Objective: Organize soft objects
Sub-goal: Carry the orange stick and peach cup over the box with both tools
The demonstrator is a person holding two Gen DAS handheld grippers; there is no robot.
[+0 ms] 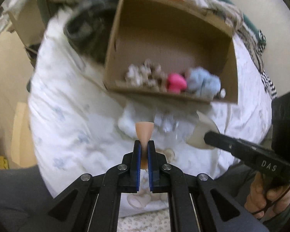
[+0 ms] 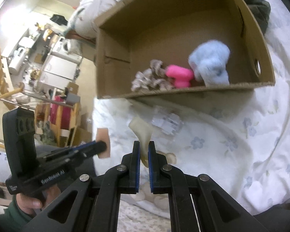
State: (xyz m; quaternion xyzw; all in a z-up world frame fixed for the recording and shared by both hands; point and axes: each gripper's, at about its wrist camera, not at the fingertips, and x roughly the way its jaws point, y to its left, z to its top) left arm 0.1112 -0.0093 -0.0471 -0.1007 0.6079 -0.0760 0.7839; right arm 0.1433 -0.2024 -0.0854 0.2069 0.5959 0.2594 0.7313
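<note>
A cardboard box (image 1: 228,60) (image 2: 114,61) stands on a white flowered quilt (image 1: 71,116) (image 2: 232,135). In it lie a grey-brown plush (image 1: 143,75) (image 2: 150,77), a pink soft toy (image 1: 176,82) (image 2: 180,75) and a light blue plush (image 1: 203,83) (image 2: 210,61). My left gripper (image 1: 144,145) is shut on a peach sponge (image 1: 144,131) (image 2: 103,135), held above the quilt in front of the box. My right gripper (image 2: 144,145) is shut on a cream soft piece (image 2: 143,133) (image 1: 201,133), to the right of the left one.
A clear plastic item (image 1: 166,123) (image 2: 166,123) lies on the quilt before the box. A dark knit cloth (image 2: 261,5) lies behind the box. A cluttered room with shelves (image 2: 54,67) lies beyond the bed's left edge.
</note>
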